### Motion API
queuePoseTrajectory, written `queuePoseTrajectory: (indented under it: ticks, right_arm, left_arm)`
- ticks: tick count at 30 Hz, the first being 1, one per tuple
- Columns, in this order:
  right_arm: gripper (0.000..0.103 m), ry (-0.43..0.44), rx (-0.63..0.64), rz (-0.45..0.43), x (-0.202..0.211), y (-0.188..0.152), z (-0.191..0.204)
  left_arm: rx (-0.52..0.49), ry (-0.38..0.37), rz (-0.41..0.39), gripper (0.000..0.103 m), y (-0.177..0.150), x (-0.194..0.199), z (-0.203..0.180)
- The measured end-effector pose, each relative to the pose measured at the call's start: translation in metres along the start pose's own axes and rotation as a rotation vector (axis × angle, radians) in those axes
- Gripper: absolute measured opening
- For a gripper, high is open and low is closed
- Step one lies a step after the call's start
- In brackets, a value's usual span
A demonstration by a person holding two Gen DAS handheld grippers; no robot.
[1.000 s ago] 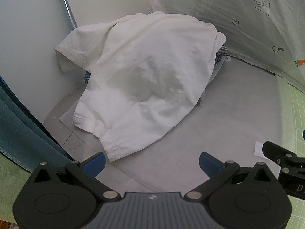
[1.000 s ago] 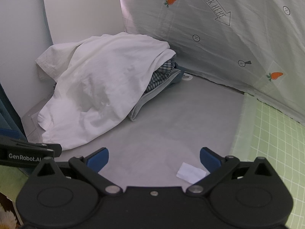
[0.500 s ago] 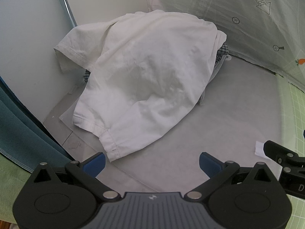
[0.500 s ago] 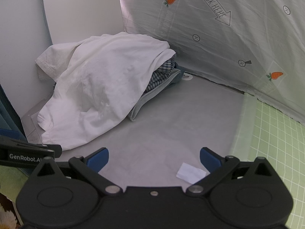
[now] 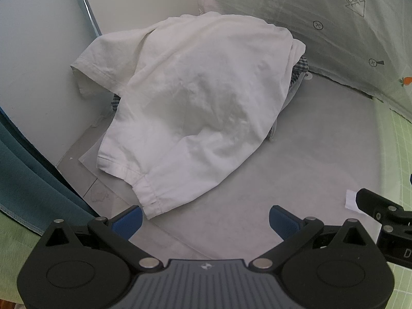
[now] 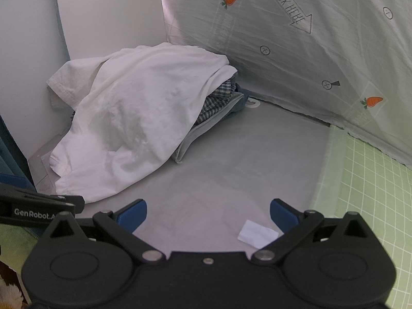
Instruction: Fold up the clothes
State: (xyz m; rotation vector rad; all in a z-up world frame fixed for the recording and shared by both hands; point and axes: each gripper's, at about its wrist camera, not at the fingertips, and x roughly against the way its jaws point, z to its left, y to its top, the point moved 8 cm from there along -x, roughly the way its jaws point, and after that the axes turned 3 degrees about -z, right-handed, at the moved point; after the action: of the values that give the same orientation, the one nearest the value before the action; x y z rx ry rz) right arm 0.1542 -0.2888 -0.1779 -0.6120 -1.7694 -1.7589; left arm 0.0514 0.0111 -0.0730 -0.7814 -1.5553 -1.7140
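A white shirt (image 5: 195, 108) lies draped over a pile of clothes on the grey mat (image 5: 322, 141), its hem corner reaching toward the left fingertip. In the right wrist view the same white shirt (image 6: 134, 118) covers a checked garment (image 6: 219, 95) and a grey-blue folded piece (image 6: 206, 131). My left gripper (image 5: 204, 220) is open, just short of the shirt's hem, holding nothing. My right gripper (image 6: 208, 213) is open over the bare mat (image 6: 257, 154), to the right of the pile and apart from it.
A carrot-print sheet (image 6: 309, 38) hangs behind the pile. A white wall (image 5: 38, 51) and a blue curtain (image 5: 31, 180) close the left side. A green checked cloth (image 6: 373, 193) lies at the right. A small white paper scrap (image 6: 257, 233) rests on the mat.
Both grippers have edged very slightly; the pile and shirt lie as before. Both stay open.
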Motion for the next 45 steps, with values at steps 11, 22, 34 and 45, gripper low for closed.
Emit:
queuePoseTrajectory:
  ticks: [11,22,34,45]
  right_arm:
    - [0.103,0.004,-0.011,0.016,-0.008,0.002,0.000]
    - [0.103,-0.047,-0.015,0.004,-0.052,0.037,-0.025]
    - [0.102,0.006,-0.026,-0.077,-0.168,0.173,-0.042]
    - [0.067,0.216,-0.257,-0.007,-0.291,0.239,-0.043]
  left_arm:
    - [0.004,-0.017,0.014,0.103,0.004,-0.009,0.002]
    - [0.014,0.023,-0.028,0.103,0.070,-0.060,0.030]
    - [0.219,0.126,0.014,0.103,0.171,-0.160,0.119]
    - [0.233,0.086,0.045,0.095,0.190,-0.202,0.118]
